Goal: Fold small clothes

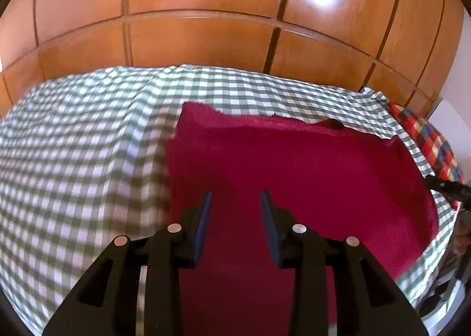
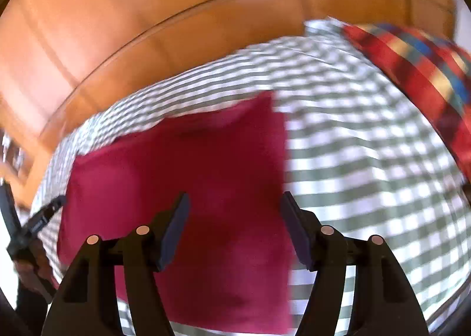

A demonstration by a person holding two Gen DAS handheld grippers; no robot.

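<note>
A crimson cloth [image 1: 294,165] lies flat on the green-and-white checked bedsheet [image 1: 73,144], its far edge slightly ragged and lifted. My left gripper [image 1: 237,197] hovers over the cloth's near left part, its jaws apart with nothing between the blue pads. In the right wrist view the same cloth [image 2: 191,159] forms a rough rectangle, blurred. My right gripper [image 2: 235,200] stands open above its near right edge and holds nothing. Each gripper shows in the other's view: the left gripper [image 2: 38,218] at the far left with a hand behind it, and the right gripper [image 1: 450,185] at the right rim.
A multicoloured checked pillow [image 1: 426,141] lies at the bed's right end, also seen in the right wrist view [image 2: 418,65]. Glossy wooden wardrobe doors [image 1: 206,12] stand right behind the bed. The checked sheet [image 2: 368,144] spreads to both sides of the cloth.
</note>
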